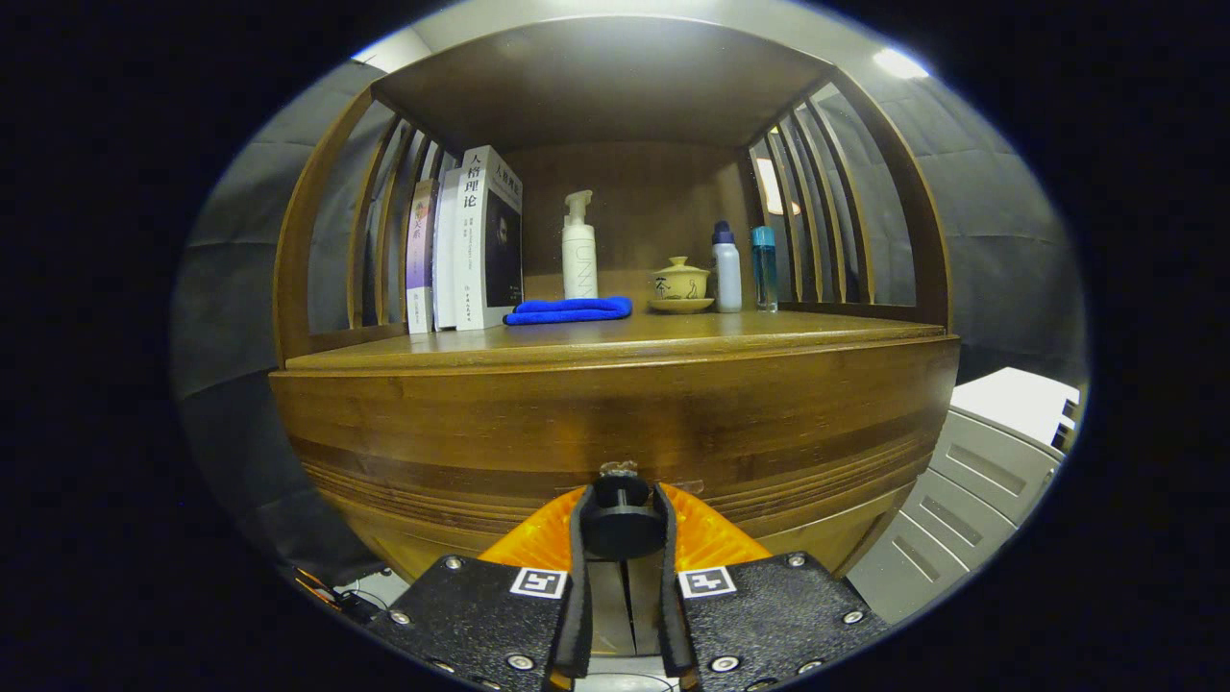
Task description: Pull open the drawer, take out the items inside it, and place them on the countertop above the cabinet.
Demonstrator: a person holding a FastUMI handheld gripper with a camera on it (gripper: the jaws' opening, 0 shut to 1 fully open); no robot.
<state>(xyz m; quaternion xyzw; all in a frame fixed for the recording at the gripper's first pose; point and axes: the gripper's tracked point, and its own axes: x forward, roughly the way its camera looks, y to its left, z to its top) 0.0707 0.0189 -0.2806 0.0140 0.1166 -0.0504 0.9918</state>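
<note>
A wooden cabinet fills the view, its drawer front a broad brown panel just ahead of me. A dark round knob sticks out from the drawer's lower middle. My gripper is closed around that knob, one finger pressing each side of it. The drawer looks flush with the cabinet, and what lies inside is hidden. Above the drawer runs the wooden countertop, under a shelf roof with slatted sides.
On the countertop stand several books at the left, a folded blue cloth, a white pump bottle, a lidded ceramic cup on a saucer, a white bottle and a blue bottle. A white plastic unit stands beside the cabinet's right.
</note>
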